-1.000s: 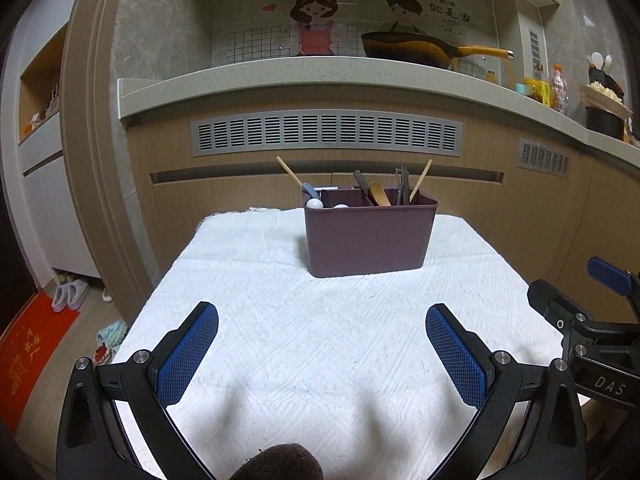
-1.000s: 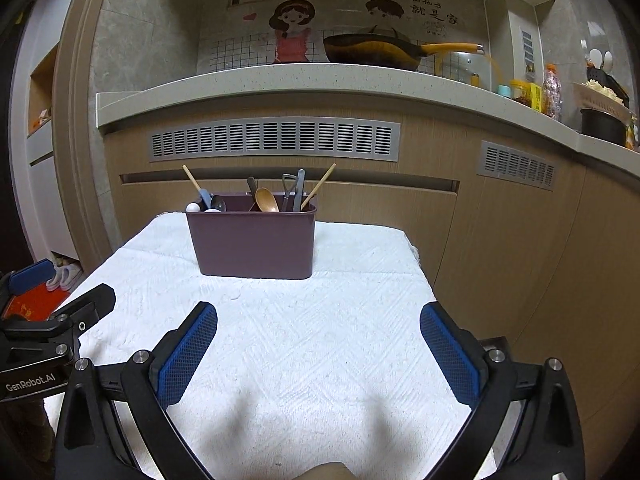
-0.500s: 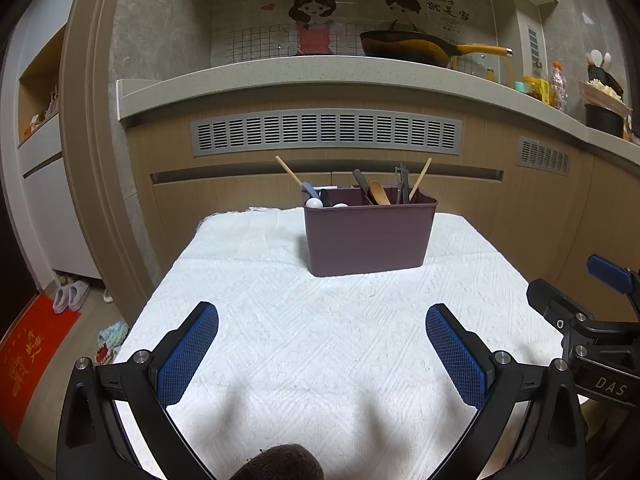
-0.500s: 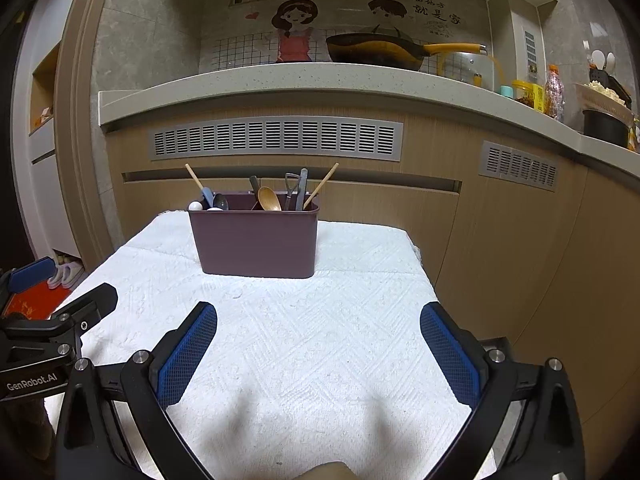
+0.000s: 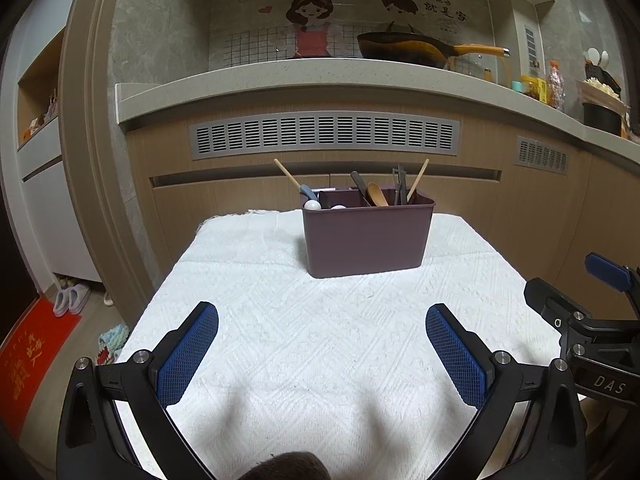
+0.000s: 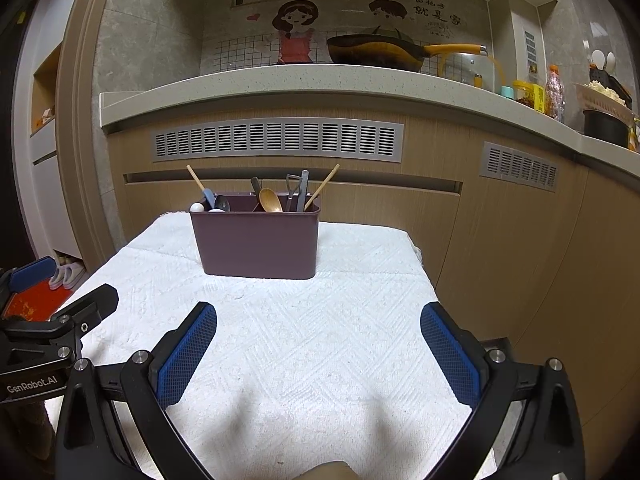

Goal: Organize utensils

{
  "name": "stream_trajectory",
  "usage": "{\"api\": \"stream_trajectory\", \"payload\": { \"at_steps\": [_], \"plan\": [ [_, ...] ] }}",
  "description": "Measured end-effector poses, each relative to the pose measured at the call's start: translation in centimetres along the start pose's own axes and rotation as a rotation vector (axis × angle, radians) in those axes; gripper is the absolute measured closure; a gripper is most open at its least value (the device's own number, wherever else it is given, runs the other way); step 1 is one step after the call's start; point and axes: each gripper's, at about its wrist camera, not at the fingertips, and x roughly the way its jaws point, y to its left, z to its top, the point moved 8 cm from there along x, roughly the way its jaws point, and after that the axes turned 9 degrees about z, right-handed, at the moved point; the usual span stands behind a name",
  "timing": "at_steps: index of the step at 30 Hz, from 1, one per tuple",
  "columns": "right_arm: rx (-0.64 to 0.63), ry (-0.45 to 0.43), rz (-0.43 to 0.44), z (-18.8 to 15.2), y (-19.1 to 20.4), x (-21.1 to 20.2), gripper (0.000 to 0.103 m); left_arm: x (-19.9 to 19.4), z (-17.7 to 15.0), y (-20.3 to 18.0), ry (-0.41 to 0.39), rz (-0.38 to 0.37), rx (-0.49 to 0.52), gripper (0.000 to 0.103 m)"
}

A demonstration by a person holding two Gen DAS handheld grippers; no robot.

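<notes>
Utensils all stand inside the purple caddy, unchanged over the last second. Left gripper and right gripper still hover wide, empty, before it. Sorting looks finished.

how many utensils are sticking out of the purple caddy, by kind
Counted in the right wrist view of the purple caddy; anything sunk below the rim is hidden.
chopsticks: 2
wooden spoon: 1
metal spoon: 1
blue-handled utensil: 1
dark upright utensils: 3
white round ends: 2
total: 10

Home kitchen, countertop, wok, tiled backsplash
</notes>
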Motion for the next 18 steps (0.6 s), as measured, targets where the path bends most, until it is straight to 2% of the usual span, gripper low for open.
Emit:
{"api": "stream_trajectory", "payload": {
  "at_steps": [18],
  "plan": [
    [0.021, 0.002, 0.007, 0.01, -0.44, -0.03, 0.001, 0.12, 0.14, 0.03, 0.002, 0.006, 0.006, 0.000]
  ]
}}
